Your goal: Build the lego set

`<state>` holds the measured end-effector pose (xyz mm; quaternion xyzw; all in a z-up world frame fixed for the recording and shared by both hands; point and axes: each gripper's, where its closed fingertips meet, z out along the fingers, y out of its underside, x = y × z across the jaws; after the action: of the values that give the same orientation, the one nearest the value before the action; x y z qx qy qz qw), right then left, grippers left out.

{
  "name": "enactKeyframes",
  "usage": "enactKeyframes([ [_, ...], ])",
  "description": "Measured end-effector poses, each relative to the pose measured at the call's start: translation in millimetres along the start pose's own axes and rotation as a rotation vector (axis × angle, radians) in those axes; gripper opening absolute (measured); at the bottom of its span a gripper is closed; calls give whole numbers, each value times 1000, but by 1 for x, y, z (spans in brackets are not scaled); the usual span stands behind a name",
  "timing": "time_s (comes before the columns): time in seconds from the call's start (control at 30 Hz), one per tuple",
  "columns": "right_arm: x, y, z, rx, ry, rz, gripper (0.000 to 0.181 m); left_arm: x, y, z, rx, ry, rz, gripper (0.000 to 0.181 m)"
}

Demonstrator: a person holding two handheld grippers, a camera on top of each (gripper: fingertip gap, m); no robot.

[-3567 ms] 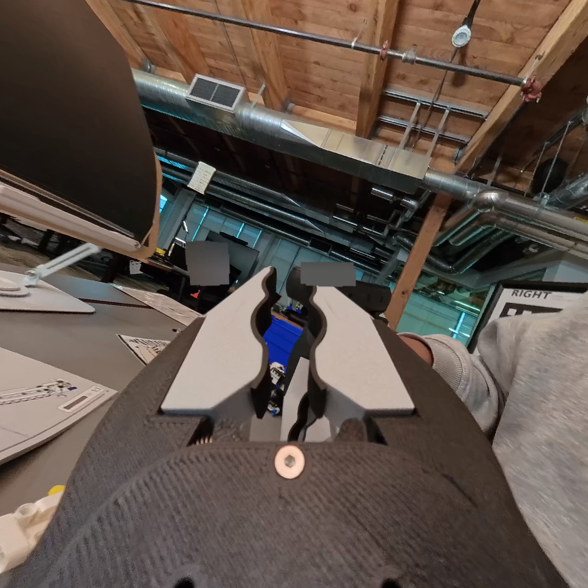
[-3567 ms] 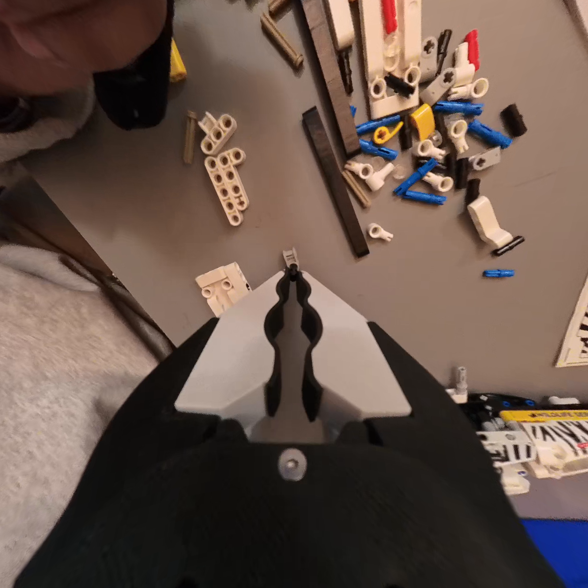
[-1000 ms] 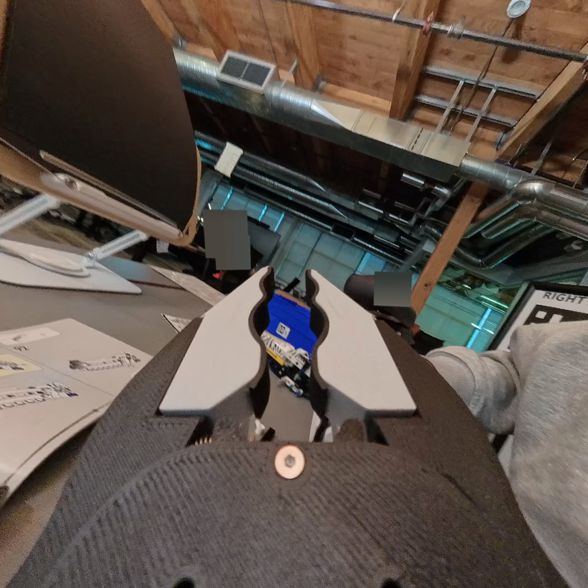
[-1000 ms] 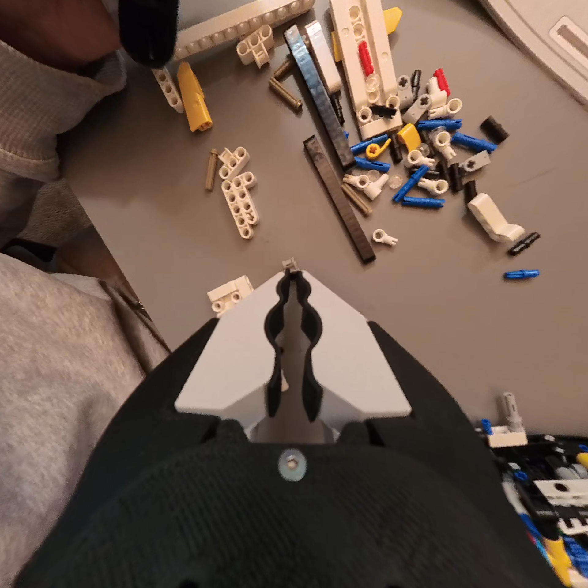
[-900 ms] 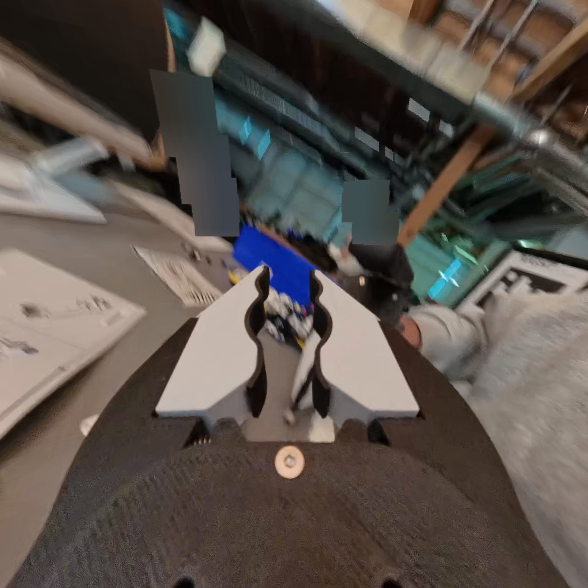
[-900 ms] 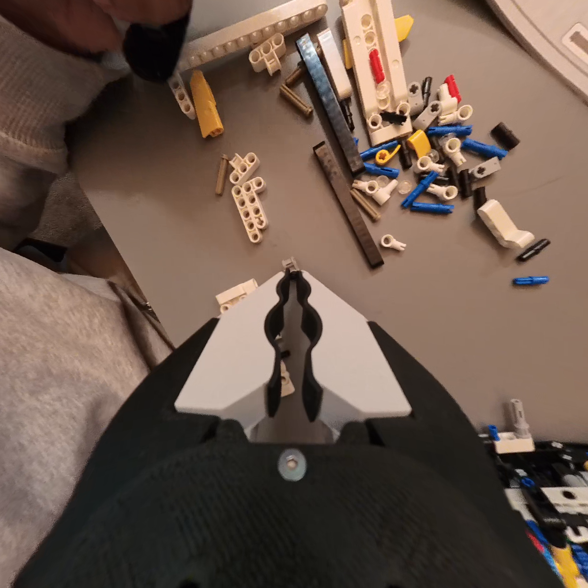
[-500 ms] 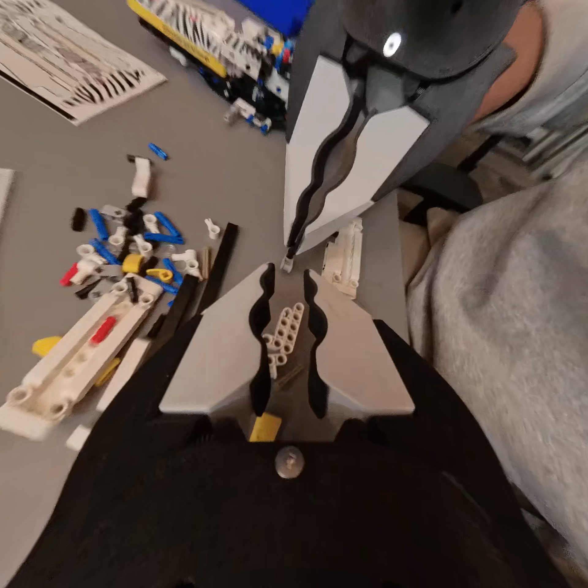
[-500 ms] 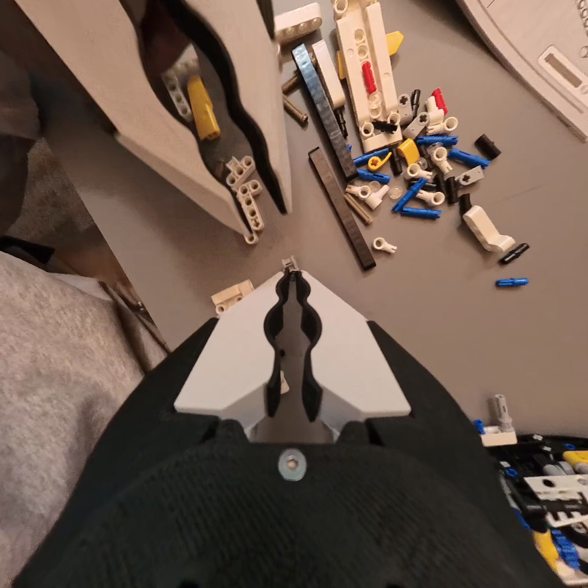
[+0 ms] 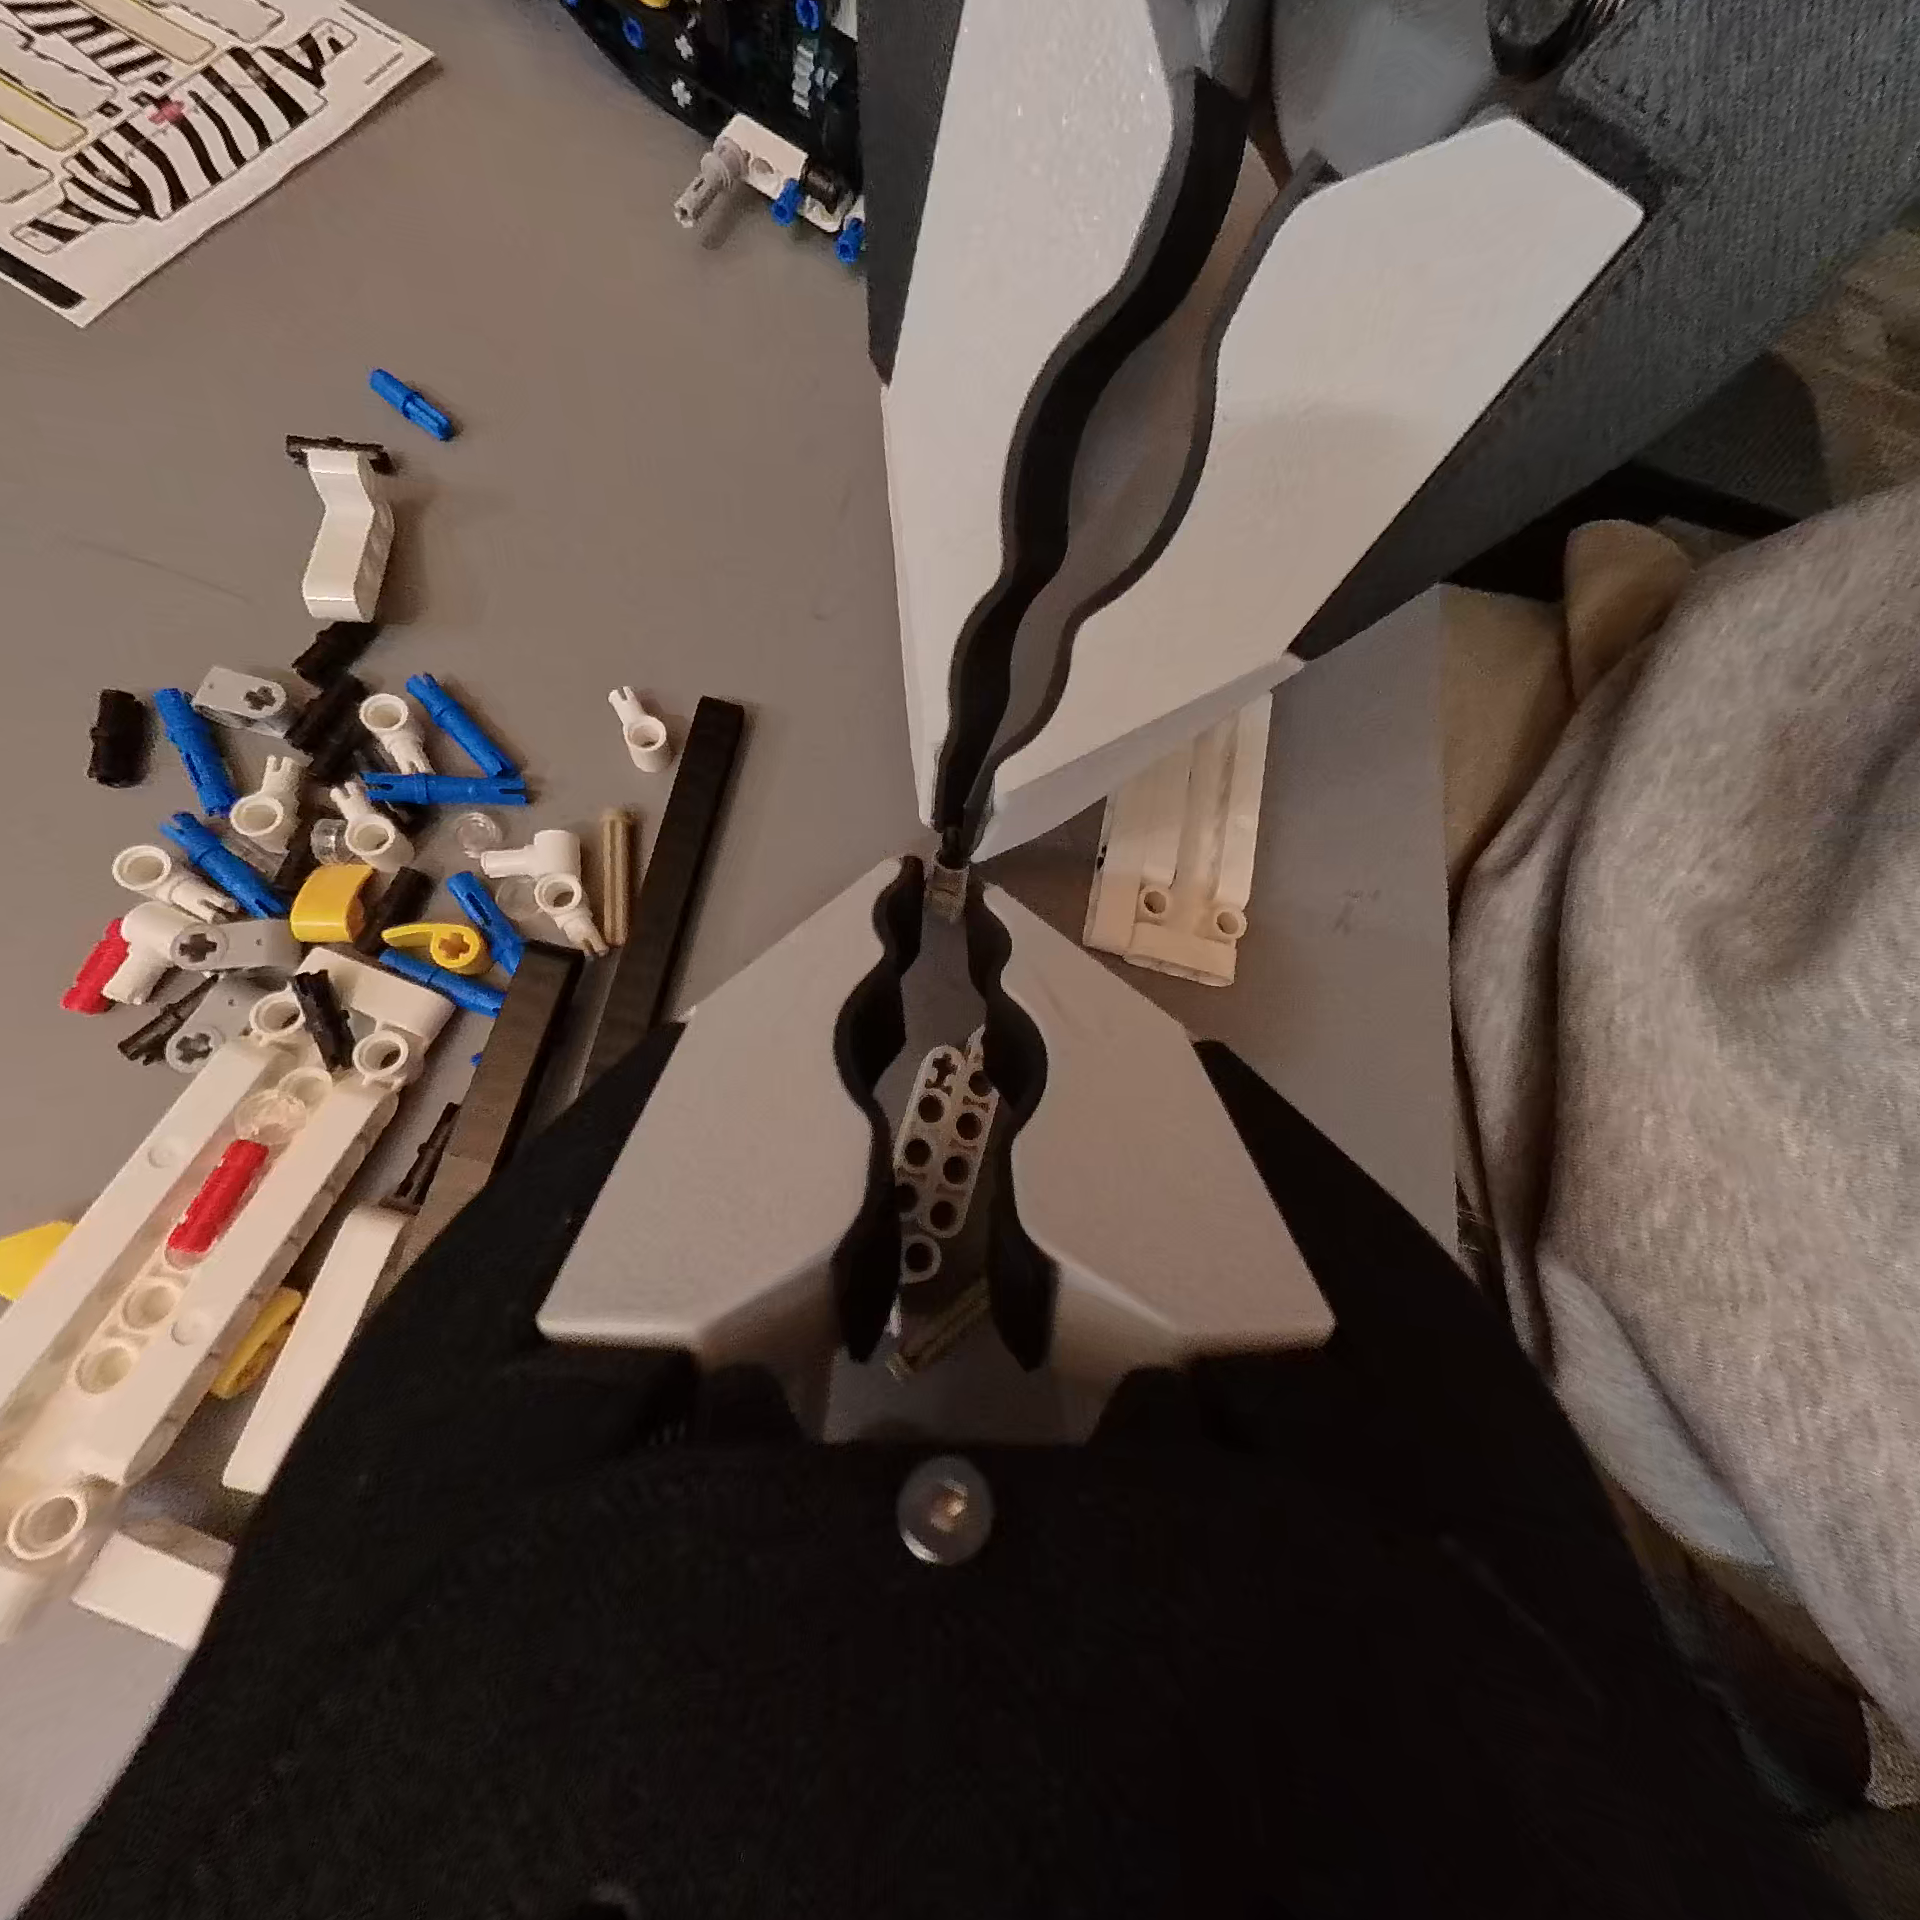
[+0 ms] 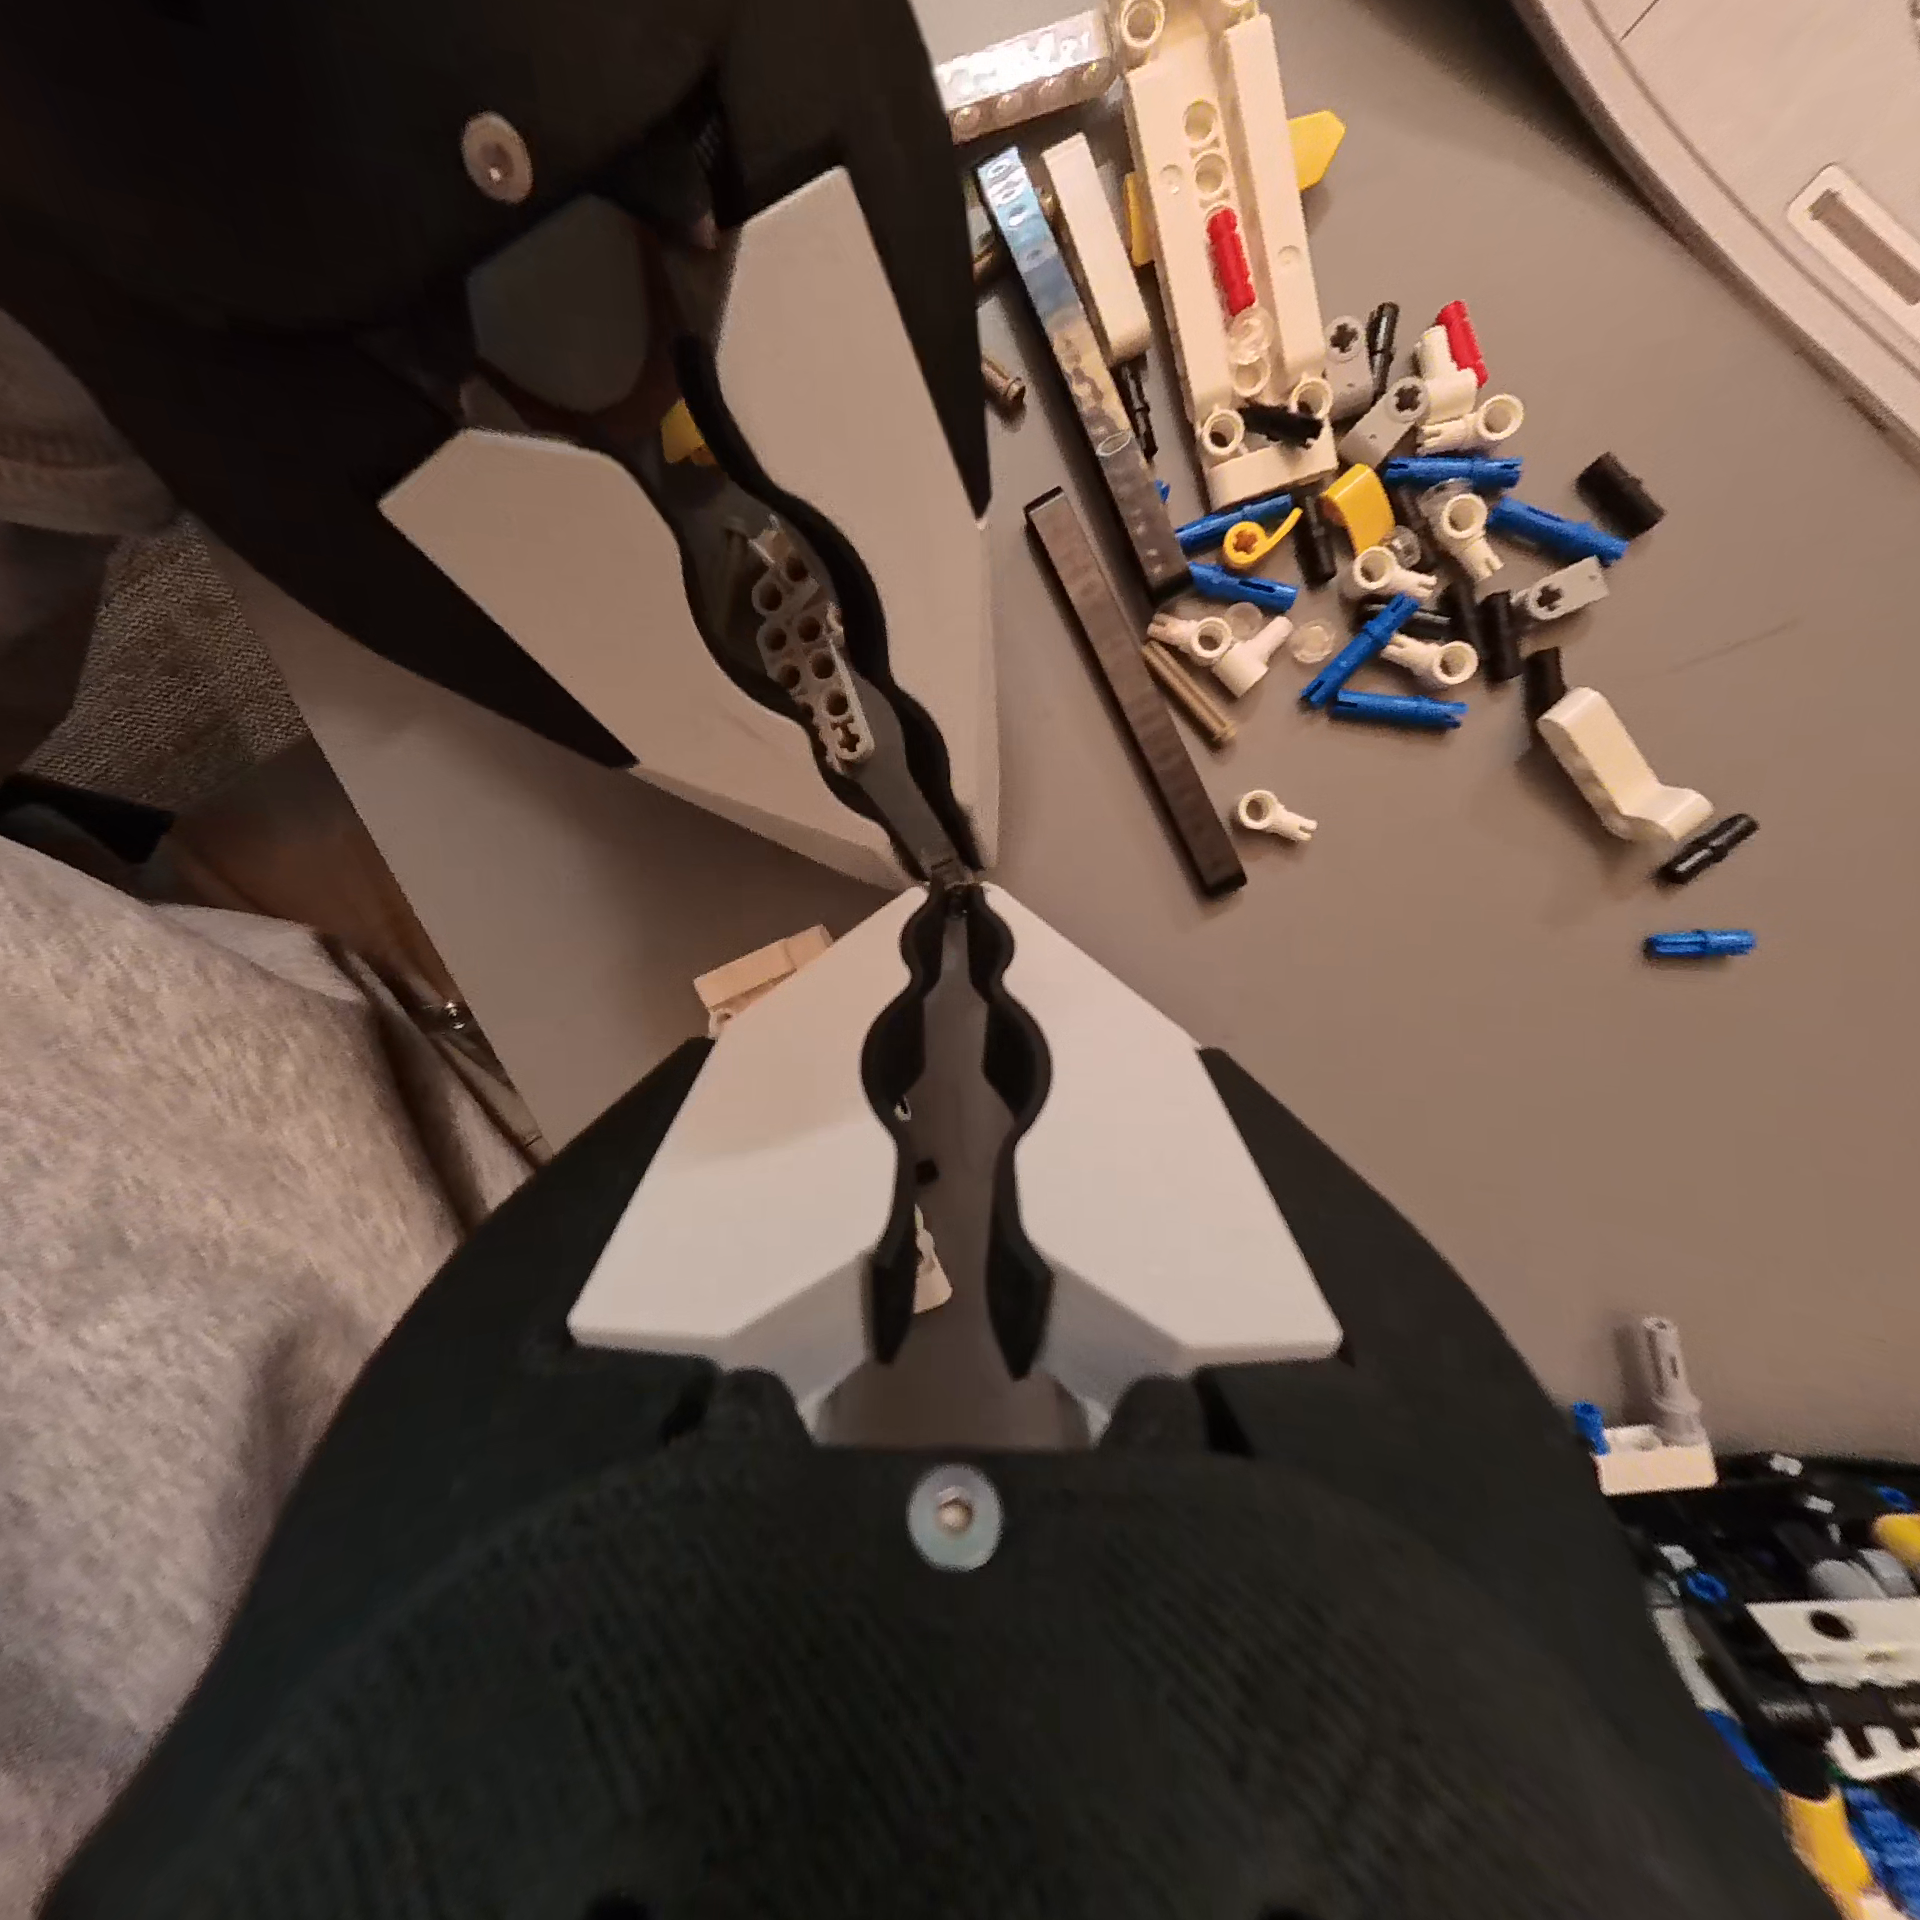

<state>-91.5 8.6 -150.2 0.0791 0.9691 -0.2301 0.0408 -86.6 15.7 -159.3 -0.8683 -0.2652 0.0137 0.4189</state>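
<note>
Lego model (image 10: 1787, 1621) visible beside right claw (image 10: 948, 902) only.

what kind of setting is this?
Likely an indoor hobby or lab workbench: a grey table strewn with loose lego pieces, a striped sticker sheet, and a part-built model at the edge.

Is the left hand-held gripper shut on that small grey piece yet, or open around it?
Cannot tell for sure. The left hand-held gripper has its fingertips narrowed around the small grey piece, which the right hand-held gripper pinches; actual contact is unclear.
</note>
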Motion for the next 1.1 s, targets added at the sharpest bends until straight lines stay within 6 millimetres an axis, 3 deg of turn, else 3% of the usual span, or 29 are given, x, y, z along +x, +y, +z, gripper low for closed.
enactKeyframes([
  [0.37, -2, 1, 0, 25, -38, 39, 2, 0, 4, -2, -25, -10, 11, 5],
  [1.1, -5, -3, 4, -10, 23, -47, 2, 0, 7, -4, -29, 5, 0, 5],
])
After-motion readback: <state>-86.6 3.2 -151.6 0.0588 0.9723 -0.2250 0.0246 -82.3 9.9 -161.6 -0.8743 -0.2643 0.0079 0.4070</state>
